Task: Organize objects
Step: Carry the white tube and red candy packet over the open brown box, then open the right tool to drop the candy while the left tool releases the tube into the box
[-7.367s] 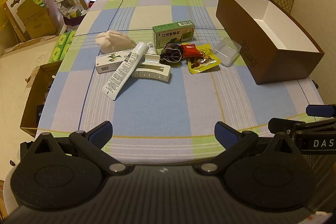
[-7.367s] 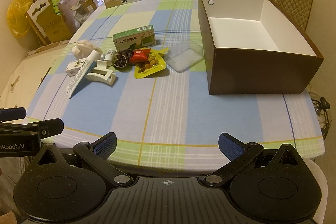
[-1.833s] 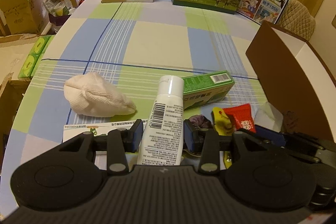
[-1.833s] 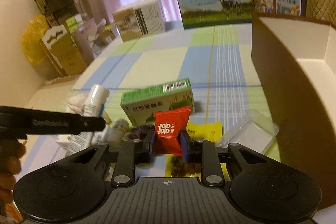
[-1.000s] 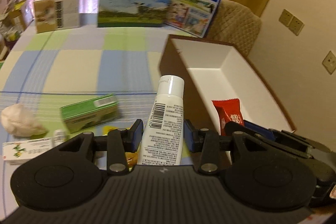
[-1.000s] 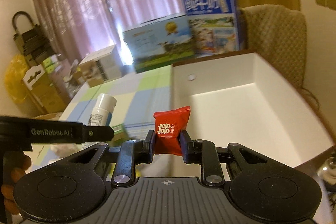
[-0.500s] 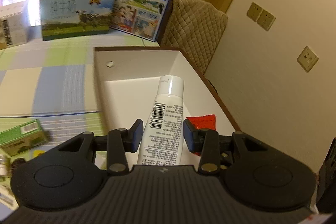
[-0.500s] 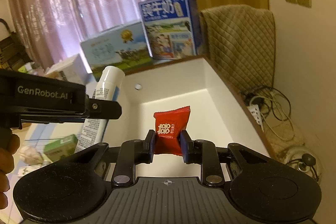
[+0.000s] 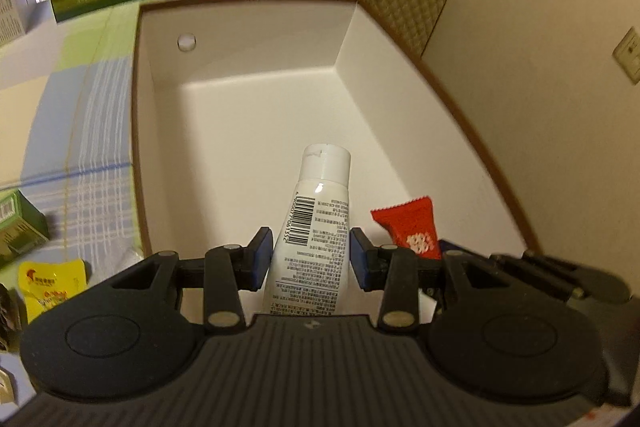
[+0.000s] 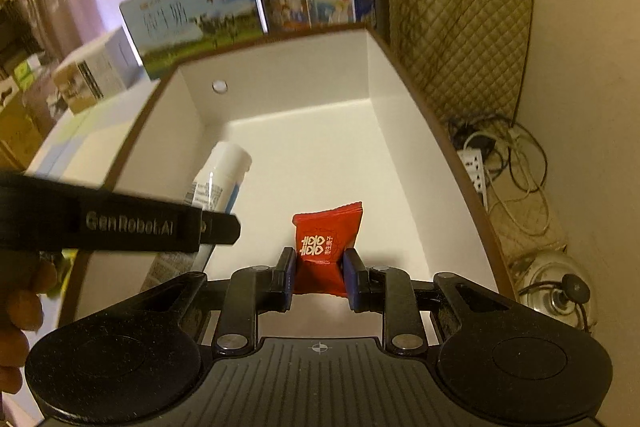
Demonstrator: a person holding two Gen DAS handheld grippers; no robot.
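Note:
My left gripper (image 9: 310, 253) is shut on a white tube (image 9: 316, 223) with a barcode, cap pointing forward, held over the near end of the brown box with a white inside (image 9: 248, 115). My right gripper (image 10: 319, 273) is shut on a red candy packet (image 10: 326, 247), also above the box's white floor (image 10: 320, 147). In the left wrist view the packet (image 9: 412, 229) shows just right of the tube. In the right wrist view the tube (image 10: 218, 179) and the left gripper's body (image 10: 120, 223) lie to the left.
On the checked tablecloth left of the box lie a green carton (image 9: 16, 231) and a yellow snack pouch (image 9: 50, 283). Milk cartons (image 10: 192, 15) stand behind the box. A quilted chair (image 10: 452, 27) and floor cables (image 10: 504, 163) are at the right.
Both grippers have moved forward and lower over the box with their objects still held. The box floor now fills more of both views.

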